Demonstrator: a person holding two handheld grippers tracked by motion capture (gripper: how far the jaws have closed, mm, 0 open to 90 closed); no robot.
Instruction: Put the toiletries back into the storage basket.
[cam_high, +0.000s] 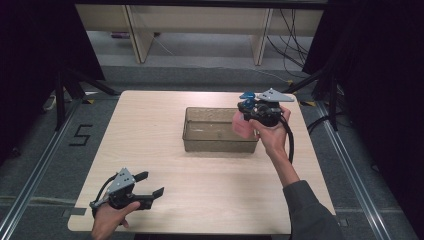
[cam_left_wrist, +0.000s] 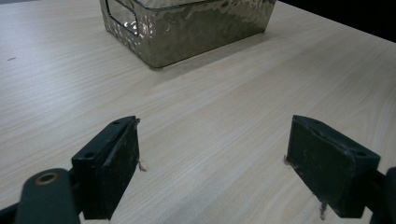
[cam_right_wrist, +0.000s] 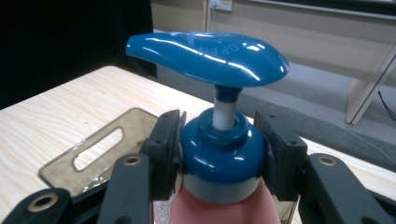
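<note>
The right tool (cam_right_wrist: 219, 154) is clenching the pink pump bottle (cam_right_wrist: 219, 186) by its blue collar above the bin (cam_high: 220, 131), not yet lowered; the left tool (cam_left_wrist: 212, 163) is waiting released over the bench (cam_left_wrist: 224, 93).

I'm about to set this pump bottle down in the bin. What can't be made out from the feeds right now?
- Bottle base and label: cut off by the bottom edge in the right gripper view; in the high view the right gripper and hand cover much of it.
- Whether the bottle touches the bin: not settled.
- Bin contents: the left gripper view's top edge crops the bin.
- Pump head lettering: glare.
- Left gripper: open.
</note>
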